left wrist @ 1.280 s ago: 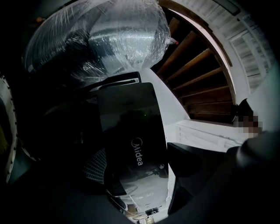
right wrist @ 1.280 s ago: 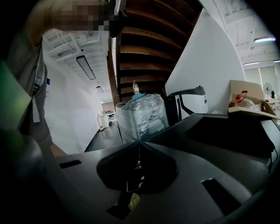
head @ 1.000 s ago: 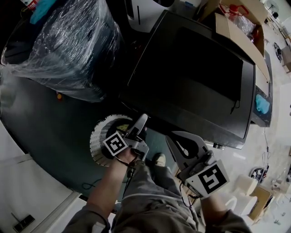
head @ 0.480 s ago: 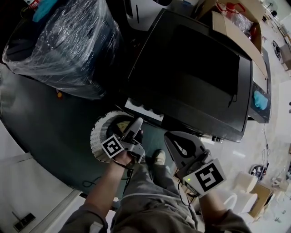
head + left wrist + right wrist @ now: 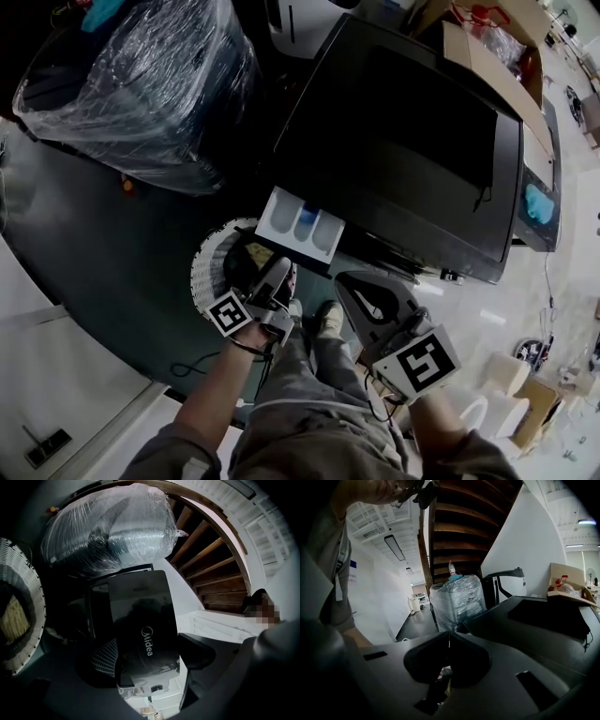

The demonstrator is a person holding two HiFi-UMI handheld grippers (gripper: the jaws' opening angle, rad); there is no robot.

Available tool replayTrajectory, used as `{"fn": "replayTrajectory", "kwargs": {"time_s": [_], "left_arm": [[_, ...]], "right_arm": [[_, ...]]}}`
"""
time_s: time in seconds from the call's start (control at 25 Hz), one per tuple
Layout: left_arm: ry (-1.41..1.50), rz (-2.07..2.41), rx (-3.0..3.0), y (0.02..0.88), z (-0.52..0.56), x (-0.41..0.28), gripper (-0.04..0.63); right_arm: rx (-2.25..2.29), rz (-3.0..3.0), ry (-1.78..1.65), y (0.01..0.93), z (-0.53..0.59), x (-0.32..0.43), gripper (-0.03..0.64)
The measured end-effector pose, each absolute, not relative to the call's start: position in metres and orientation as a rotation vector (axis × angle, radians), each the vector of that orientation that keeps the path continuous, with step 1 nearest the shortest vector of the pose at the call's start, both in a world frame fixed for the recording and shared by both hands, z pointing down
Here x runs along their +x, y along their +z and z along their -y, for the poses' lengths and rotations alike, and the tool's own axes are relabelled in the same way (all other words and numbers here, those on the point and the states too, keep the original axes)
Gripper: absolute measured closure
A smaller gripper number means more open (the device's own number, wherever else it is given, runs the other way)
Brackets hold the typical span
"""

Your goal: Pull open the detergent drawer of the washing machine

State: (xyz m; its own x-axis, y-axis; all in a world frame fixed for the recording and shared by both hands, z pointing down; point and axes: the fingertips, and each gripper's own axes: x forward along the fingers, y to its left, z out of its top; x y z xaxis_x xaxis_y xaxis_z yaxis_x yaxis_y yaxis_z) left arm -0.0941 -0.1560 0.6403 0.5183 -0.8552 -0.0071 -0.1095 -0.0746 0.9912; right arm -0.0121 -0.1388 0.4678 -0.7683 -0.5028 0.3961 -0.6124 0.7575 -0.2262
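Note:
The black washing machine (image 5: pixel 403 141) fills the middle of the head view. Its detergent drawer (image 5: pixel 302 223) stands pulled out at the front left corner, showing white and blue compartments. My left gripper (image 5: pixel 281 269) sits at the drawer's near end. In the left gripper view the drawer's glossy black Midea front (image 5: pixel 140 630) lies between the two jaws of that gripper (image 5: pixel 150 660), which are shut on it. My right gripper (image 5: pixel 351 287) hangs apart, right of the drawer, and its jaws (image 5: pixel 447 637) meet with nothing between them.
A large plastic-wrapped bundle (image 5: pixel 141 84) stands left of the machine. A white woven basket (image 5: pixel 208 272) sits on the dark floor just below the drawer. A cardboard box (image 5: pixel 492 56) is at the back right. The person's legs and shoe (image 5: pixel 328 323) are beneath the grippers.
The drawer has slid out of the machine as my left gripper drew back toward the person. The right gripper has barely shifted.

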Motion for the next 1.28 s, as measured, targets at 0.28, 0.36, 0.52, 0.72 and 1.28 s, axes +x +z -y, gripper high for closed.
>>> {"fn": "replayTrajectory", "kwargs": {"time_s": [0.28, 0.36, 0.52, 0.72, 1.28], "left_arm": [[-0.761, 0.867, 1.531, 0.641, 0.132, -0.102, 0.172], [-0.757, 0.864, 1.533, 0.640, 0.126, -0.103, 0.172], [-0.763, 0.869, 1.529, 0.639, 0.117, -0.104, 0.172], [-0.769, 0.887, 1.521, 0.640, 0.118, -0.105, 0.173], [-0.422, 1.054, 1.629, 0.630, 0.103, -0.110, 0.173]], "right_arm": [[0.837, 2.635, 0.501, 0.468, 0.129, -0.017, 0.584], [0.830, 2.637, 0.511, 0.466, 0.126, -0.020, 0.584], [0.805, 2.628, 0.523, 0.468, 0.123, -0.022, 0.584], [0.782, 2.628, 0.519, 0.468, 0.122, -0.026, 0.584], [0.767, 2.633, 0.423, 0.427, 0.122, -0.016, 0.584]]}}
